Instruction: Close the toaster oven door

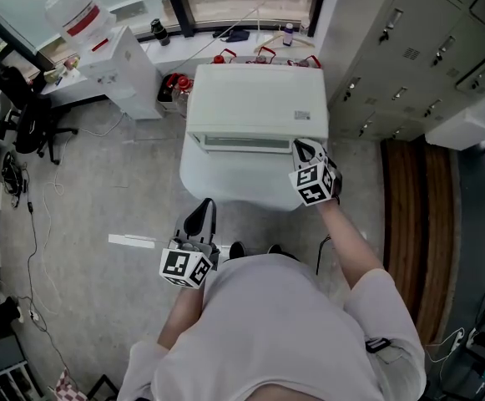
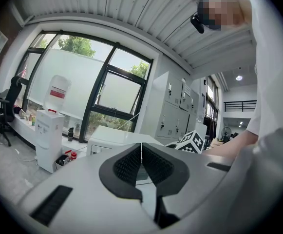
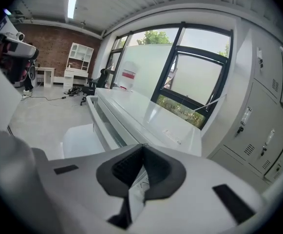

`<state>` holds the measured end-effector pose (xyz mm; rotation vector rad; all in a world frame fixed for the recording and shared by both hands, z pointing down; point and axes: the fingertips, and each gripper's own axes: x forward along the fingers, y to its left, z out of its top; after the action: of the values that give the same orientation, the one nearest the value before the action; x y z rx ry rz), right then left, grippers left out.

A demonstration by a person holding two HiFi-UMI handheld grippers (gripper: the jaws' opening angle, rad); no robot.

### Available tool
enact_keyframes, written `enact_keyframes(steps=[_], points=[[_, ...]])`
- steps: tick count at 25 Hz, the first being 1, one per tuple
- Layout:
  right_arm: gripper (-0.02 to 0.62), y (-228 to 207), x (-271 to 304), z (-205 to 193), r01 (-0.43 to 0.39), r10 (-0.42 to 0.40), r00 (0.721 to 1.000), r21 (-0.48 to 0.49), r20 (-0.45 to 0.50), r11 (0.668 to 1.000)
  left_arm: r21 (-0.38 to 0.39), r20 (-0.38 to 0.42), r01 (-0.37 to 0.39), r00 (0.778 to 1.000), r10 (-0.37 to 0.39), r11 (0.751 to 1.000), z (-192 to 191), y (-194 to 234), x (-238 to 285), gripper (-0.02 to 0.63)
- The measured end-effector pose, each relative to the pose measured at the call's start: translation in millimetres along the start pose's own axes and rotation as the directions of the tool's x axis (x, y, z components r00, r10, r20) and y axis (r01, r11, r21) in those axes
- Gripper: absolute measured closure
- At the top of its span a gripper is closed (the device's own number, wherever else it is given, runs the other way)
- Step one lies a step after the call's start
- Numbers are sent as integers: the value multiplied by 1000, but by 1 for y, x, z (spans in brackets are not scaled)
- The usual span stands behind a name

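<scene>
The white toaster oven (image 1: 255,103) stands on a round white table (image 1: 225,182), also seen in the left gripper view (image 2: 114,138) and close up in the right gripper view (image 3: 141,111). Its door with the long window strip (image 1: 242,143) looks upright against the front. My right gripper (image 1: 300,147) is at the oven's front right corner, jaws shut (image 3: 142,146), nothing clearly between them. My left gripper (image 1: 202,211) hangs low near the person's body, away from the oven, pointing towards it; its jaws (image 2: 141,144) are shut and empty.
A water dispenser (image 1: 113,61) stands at the back left, an office chair (image 1: 25,115) further left. Grey lockers (image 1: 409,48) line the right side. Red-handled items (image 1: 263,55) sit behind the oven by the window. Cables run over the floor at the left.
</scene>
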<state>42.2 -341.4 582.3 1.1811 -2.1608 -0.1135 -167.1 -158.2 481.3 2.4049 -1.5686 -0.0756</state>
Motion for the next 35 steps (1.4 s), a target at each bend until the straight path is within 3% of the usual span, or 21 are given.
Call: enact_keyframes(steps=[7,13,17,22,28,35], points=[[584,-3,-17,21,17,-18,998,20,58,1000,14,13,13,1000,-14,1000,6,-1,4,584],[586,-14,-50,50,33,-58,983,150,172,988,24,20,25,999,-26,999,11,-4,5,584],[586,-20,-80,65,18,-89,963,269,256,963,45,27,38,999,-39,998,16,-8,2,584],[586,-18,-116,82,-8,-114,935,342,336,940,58,32,51,998,-53,997,16,-12,2,584],[586,-9,-154,86,-7,-163,911,411,378,912,78,42,46,998,-49,996,22,-10,-5,584],[588,6,-189,81,-71,-190,882,520,431,851,110,109,37,993,-49,993,42,-17,-13,584]])
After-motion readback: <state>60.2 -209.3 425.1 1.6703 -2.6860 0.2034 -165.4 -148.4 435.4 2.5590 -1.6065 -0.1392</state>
